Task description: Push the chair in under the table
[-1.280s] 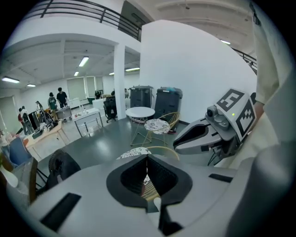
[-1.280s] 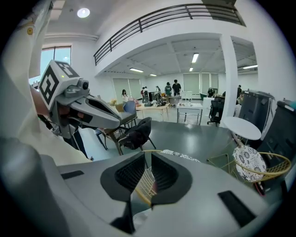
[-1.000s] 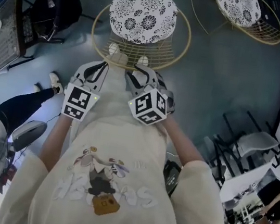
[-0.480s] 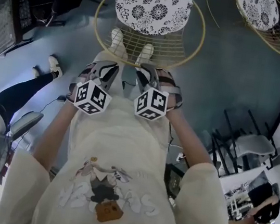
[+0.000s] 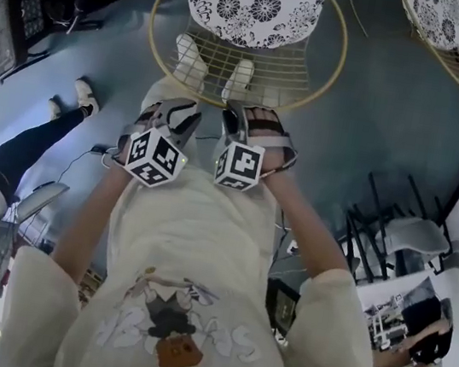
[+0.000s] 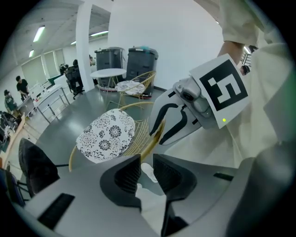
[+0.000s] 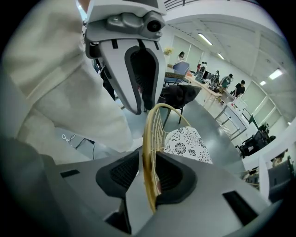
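right gripper view shows the right gripper clamped on the thin gold back rim of the chair, which stands on the floor at the person's feet. the left gripper is near that rim, jaws a little apart, empty. the wire chair looks light and stiff, so it should slide easy. the rim looks like a good place to hold.

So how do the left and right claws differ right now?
The right claw is shut on the chair rim; the left claw is open, holding nothing. The rim runs between the right claw's jaws, but lies clear of the left claw's. Both are at the chair's back.
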The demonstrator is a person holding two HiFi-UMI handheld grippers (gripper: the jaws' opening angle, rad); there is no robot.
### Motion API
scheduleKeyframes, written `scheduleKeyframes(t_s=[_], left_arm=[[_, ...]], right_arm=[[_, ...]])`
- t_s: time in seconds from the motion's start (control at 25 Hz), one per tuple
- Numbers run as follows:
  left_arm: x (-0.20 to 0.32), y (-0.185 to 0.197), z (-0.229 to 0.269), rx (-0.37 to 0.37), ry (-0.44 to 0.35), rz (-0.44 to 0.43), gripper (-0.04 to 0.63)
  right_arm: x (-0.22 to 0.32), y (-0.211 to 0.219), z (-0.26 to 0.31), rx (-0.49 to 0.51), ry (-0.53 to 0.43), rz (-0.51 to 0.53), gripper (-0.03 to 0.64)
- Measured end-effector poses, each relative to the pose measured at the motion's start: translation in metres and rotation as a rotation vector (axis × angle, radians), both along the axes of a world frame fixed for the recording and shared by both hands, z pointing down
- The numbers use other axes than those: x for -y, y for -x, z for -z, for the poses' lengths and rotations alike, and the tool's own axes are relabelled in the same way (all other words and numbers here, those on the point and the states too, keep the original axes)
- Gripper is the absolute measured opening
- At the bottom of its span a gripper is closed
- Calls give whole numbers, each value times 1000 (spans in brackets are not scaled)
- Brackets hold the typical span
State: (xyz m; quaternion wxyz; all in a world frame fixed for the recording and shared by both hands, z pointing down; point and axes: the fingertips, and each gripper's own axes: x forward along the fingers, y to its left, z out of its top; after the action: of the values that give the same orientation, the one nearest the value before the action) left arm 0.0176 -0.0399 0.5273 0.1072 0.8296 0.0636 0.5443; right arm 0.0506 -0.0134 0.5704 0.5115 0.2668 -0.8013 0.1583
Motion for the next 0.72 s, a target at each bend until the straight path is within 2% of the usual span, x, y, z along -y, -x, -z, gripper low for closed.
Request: scheduleKeyframes(t_s=[0.12, 0.24, 0.32, 0.48, 0.72], left_arm=[[-1, 2, -1, -1, 14, 48, 81], [5, 5, 2, -7, -14, 84, 81], [9, 9, 4, -13, -17, 128, 80], [19, 21, -4, 18, -19, 243, 80], [28, 26, -11, 32, -18, 317, 80]], right_arm=[[3, 9, -4, 6, -15, 33, 110], [7, 13, -9, 0, -23, 44, 109], [6, 17, -12, 11, -12, 34, 76], [8, 18, -14, 35, -18, -1, 67], [10, 20, -14, 38, -15, -51, 67]])
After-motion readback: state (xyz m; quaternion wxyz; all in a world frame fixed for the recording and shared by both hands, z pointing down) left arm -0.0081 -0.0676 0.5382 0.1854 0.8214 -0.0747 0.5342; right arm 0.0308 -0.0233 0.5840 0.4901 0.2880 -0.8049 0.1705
